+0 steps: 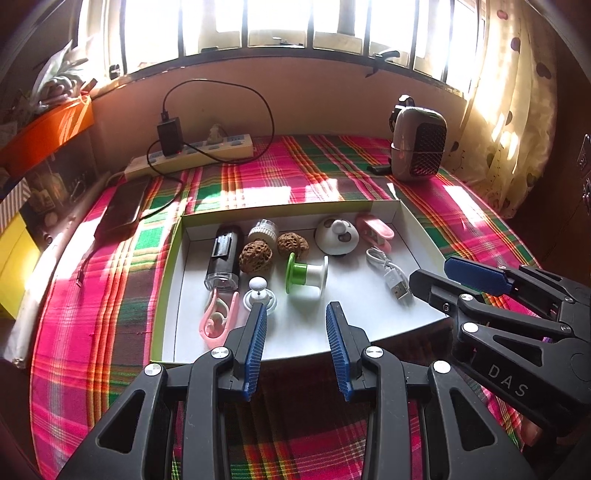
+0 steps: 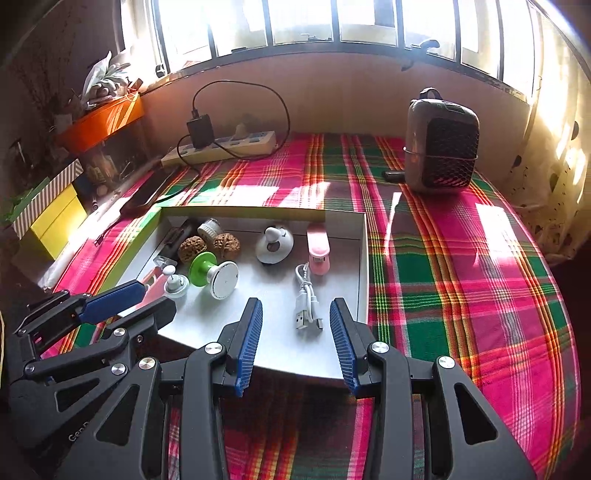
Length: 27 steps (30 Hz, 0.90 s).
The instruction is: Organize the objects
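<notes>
Blue-padded left gripper (image 1: 297, 350) and right gripper (image 2: 295, 347) both apart, empty, above white tray (image 1: 369, 317).

Both tools share one build: the left gripper (image 1: 297, 350) and right gripper (image 2: 295, 345) have black plastic linkage arms with triangular cut-outs, silver round screws, and ribbed blue pads lining the jaws. One carries white "DAS" lettering.

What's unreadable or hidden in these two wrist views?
- Pink clip, right wrist view: mostly hidden behind the left gripper.
- Black cylinder, right wrist view: largely blocked by the walnuts and the tray wall.
- Tray near edge, left wrist view: covered by the fingers.
- Outside the window, both views: blown out by glare.
</notes>
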Available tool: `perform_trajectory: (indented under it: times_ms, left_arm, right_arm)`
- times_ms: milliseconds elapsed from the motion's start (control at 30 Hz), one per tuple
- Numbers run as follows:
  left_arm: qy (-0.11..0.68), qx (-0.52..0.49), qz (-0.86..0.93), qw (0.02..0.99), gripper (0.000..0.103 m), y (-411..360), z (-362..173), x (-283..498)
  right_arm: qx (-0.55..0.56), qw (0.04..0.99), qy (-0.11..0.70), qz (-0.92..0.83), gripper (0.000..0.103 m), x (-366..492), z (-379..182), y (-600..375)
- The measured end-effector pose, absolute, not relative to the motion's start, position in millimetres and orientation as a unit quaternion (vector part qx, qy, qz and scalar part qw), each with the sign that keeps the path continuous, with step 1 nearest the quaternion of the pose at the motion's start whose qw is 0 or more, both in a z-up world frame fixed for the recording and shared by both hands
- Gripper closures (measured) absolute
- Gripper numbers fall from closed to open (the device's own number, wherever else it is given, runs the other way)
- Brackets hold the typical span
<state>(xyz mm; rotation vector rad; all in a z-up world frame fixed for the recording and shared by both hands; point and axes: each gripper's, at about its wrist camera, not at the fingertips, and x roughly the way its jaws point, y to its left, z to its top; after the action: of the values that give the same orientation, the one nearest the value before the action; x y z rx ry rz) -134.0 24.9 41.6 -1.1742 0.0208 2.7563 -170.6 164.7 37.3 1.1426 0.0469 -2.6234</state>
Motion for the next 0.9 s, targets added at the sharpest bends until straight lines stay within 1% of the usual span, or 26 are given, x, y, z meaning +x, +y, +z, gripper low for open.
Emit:
perform_trajectory:
  times_ms: [500,900]
  left_arm:
    - [0.005,-0.377,0.925,0.04,0.071,14.4,45.5,-94.9]
    - [0.009,-0.403,0.915,0.019,0.071,8.5,24.7,-69.9]
  right_arm:
    - [0.378,0.137,0.014,-0.915,0.063,-131.1,45.1,169.5]
    - [0.398,0.139,0.024,-0.907,0.063,-109.4,27.2,168.5]
